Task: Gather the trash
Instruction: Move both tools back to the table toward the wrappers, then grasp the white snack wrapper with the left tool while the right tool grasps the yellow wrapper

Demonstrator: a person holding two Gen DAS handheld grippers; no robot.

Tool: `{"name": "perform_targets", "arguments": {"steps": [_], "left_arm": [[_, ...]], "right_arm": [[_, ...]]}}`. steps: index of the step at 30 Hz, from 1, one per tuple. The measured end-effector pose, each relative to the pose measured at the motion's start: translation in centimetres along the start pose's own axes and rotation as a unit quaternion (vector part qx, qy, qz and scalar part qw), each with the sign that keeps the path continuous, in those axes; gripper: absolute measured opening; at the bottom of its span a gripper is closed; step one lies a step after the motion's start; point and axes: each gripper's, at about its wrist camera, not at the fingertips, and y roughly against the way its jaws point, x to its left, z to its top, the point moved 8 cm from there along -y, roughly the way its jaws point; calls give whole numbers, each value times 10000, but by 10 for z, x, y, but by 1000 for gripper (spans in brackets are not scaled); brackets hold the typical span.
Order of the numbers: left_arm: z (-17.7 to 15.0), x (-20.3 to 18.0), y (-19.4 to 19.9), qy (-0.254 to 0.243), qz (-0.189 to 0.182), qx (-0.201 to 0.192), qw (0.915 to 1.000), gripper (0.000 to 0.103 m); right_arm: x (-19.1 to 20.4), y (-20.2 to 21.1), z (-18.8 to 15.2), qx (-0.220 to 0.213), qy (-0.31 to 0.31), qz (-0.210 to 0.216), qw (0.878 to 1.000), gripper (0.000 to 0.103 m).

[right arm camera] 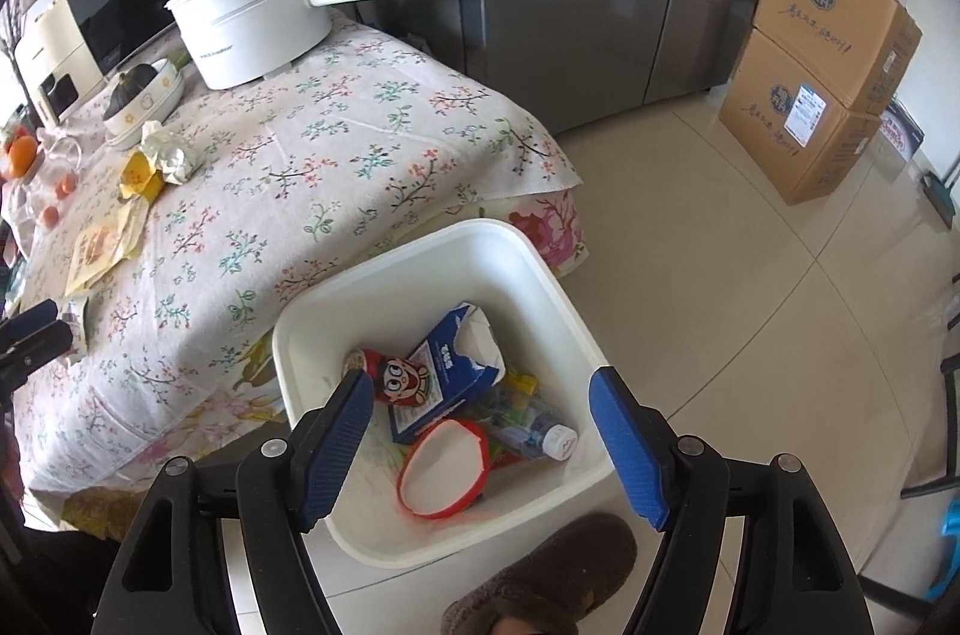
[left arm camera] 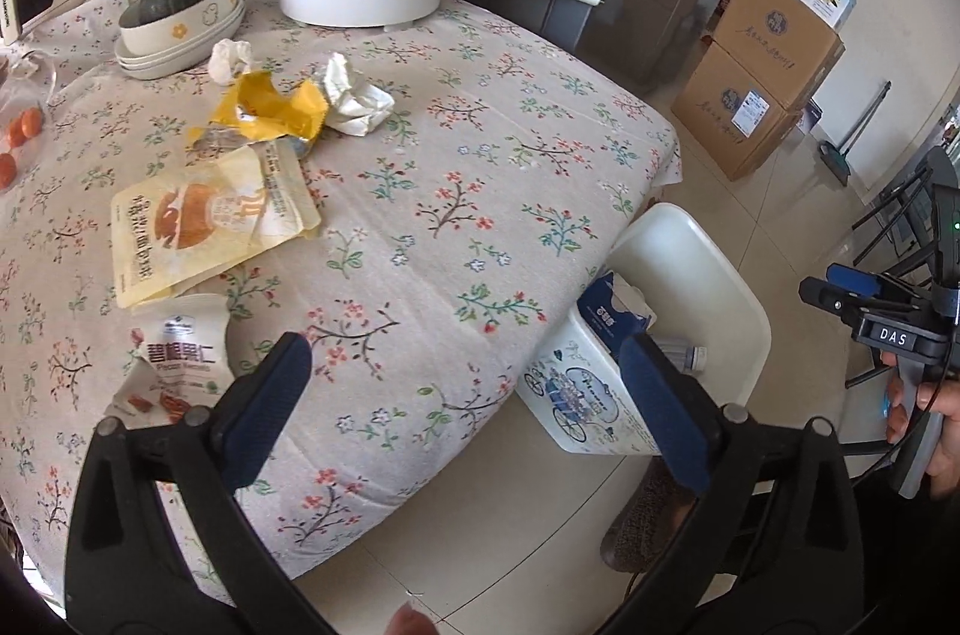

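Your left gripper [left arm camera: 465, 395], jaws spread and empty, is nearer the nut packet [left arm camera: 174, 365], lying just left of its left finger

- White rectangular plastic bin [right arm camera: 540, 269] stands on the floor beside the table, holding a torn blue carton [right arm camera: 447, 383], red cartoon can [right arm camera: 393, 377], clear bottle [right arm camera: 534, 434].
- Crumpled yellow wrapper [left arm camera: 270, 107], white tissues [left arm camera: 357, 98], flat snack pouches [left arm camera: 210, 221] lie on the tablecloth.
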Motion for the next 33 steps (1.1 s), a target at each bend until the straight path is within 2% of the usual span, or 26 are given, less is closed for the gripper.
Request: {"name": "perform_targets", "arguments": {"steps": [4, 8, 13, 19, 25, 27, 29, 33], "left_arm": [[-4, 31, 16, 256, 203, -161, 9993, 102], [-10, 55, 31, 311, 521, -291, 9977, 102], [-20, 81, 43, 568, 549, -286, 9965, 102], [-32, 120, 59, 800, 913, -349, 9920, 102], [-41, 164, 76, 1269, 1154, -360, 9845, 102], [-40, 176, 81, 1438, 1151, -407, 9820, 102], [-41, 184, 79, 1602, 1079, -273, 9808, 102], [-44, 186, 63, 1904, 846, -164, 9779, 102]], "right_arm": [[33, 5, 10, -88, 319, 108, 9994, 83], [68, 8, 21, -168, 562, 253, 9980, 84], [112, 12, 32, -261, 900, 421, 9947, 85], [160, 17, 41, -393, 1283, 554, 9894, 86], [210, 16, 50, -250, 1439, 966, 9845, 86], [226, 13, 54, -137, 1388, 1186, 9831, 86], [241, 4, 58, 21, 1342, 1386, 9812, 86], [262, -17, 62, 141, 1319, 1464, 9803, 86]]}}
